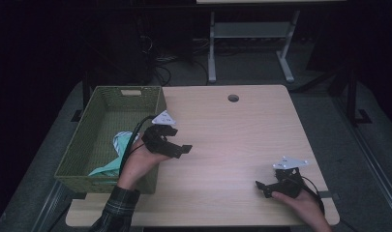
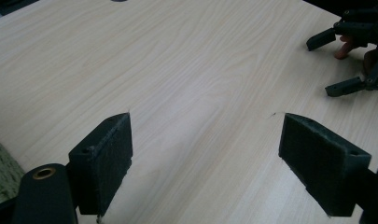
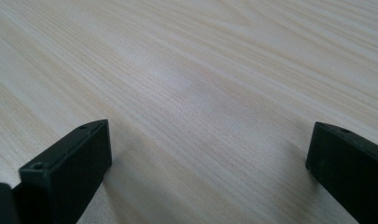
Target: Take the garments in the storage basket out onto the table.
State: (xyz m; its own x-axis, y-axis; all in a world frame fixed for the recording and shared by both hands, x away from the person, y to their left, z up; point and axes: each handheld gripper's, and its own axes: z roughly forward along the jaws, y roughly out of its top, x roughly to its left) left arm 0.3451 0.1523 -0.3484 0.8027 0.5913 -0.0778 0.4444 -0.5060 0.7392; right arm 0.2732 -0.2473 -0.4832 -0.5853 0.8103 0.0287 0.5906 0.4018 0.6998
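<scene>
Here, two hand-held grippers work over one light wooden table. The left gripper hovers just beside the right wall of one green woven basket, its jaws spread wide with nothing between them; its own view shows bare wood between its two pads. The right gripper sits low near the table's front right corner, its jaws likewise wide apart and empty. Inside the basket lies one bundle of cloth, striped white and pale green, near the basket's front right corner. One round hole marks the table's far edge.
</scene>
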